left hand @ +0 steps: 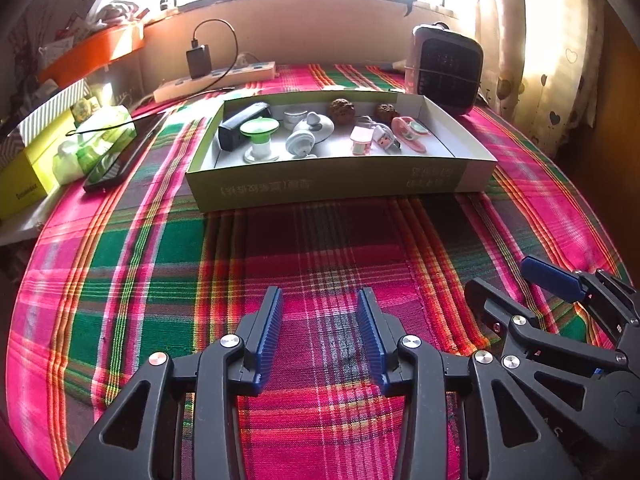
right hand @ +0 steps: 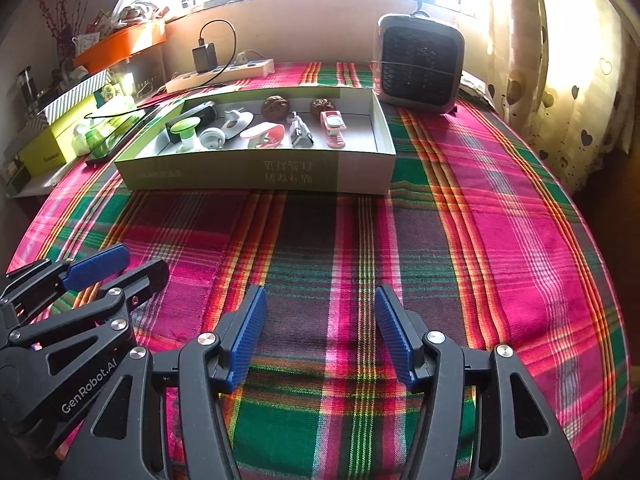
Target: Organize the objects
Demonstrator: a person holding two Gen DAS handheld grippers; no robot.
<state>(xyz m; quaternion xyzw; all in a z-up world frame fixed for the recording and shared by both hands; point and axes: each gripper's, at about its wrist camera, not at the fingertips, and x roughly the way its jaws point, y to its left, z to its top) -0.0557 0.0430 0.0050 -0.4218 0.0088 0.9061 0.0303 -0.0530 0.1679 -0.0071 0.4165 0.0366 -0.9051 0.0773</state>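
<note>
A shallow cardboard box (left hand: 320,188) lies on the plaid cloth at the far middle; in the right wrist view the box (right hand: 240,172) sits further left. It holds several small items: a black device (left hand: 244,126), a green-topped white piece (left hand: 259,130), white round parts (left hand: 300,142), two brown walnuts (left hand: 342,110), and a pink clip (left hand: 408,132). My left gripper (left hand: 320,296) is open over bare cloth in front of the box. My right gripper (right hand: 320,290) is open too, with nothing between its fingers. The two grippers sit side by side, apart from the box.
A small grey heater (left hand: 444,68) stands behind the box's right end. A power strip (left hand: 216,80) with a black charger lies at the back. At the left edge are a dark phone (left hand: 120,152), a yellow carton (left hand: 28,168) and an orange tray (left hand: 96,52). A curtain (left hand: 552,60) hangs at the right.
</note>
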